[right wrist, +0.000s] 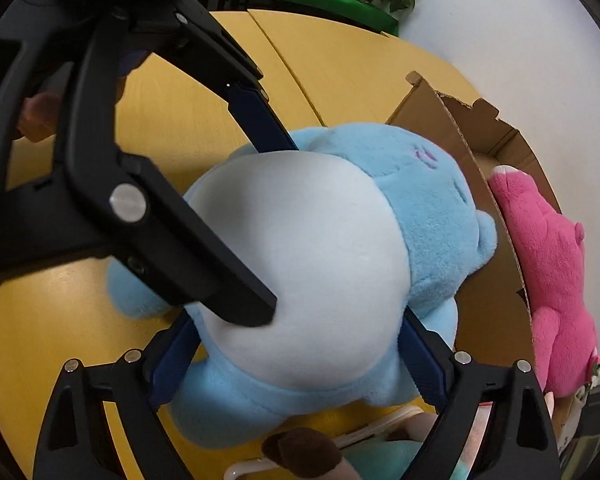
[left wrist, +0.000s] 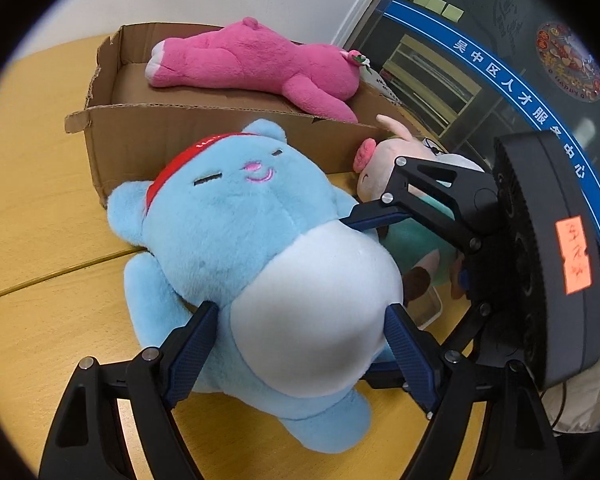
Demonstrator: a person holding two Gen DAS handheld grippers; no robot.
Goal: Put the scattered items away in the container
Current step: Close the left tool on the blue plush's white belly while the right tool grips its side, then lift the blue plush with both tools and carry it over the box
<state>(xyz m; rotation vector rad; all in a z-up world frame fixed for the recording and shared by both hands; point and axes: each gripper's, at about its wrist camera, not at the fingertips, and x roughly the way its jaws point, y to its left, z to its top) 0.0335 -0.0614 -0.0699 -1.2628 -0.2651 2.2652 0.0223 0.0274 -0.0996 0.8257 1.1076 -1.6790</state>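
A blue band (left wrist: 496,92) across the glass partition (left wrist: 500,40) carries white Chinese characters, 吴中区人才服务中心. Right of the band, a round red sticker (left wrist: 570,62) has small lettering, too small to read. An orange label (left wrist: 575,256) on the right gripper's body bears illegible handwriting.

Both grippers are showing the same build: matte black linkage arms, forked like wishbones, with round silver pivot pins at each joint. The left gripper (left wrist: 300,332) is carrying dark blue ribbed pads on the inner faces of its fingers (left wrist: 194,344). The right gripper (right wrist: 296,354) is wearing the same blue ribbed pads, its silver pins sitting in pairs on each arm. Behind the right gripper's linkage, a round black housing (left wrist: 540,260) with a ridged face is showing, and an orange-pink sticker (left wrist: 575,256) with handwritten marks is sitting on the housing's rim. Small recessed screws are dotting the arms near the pins.
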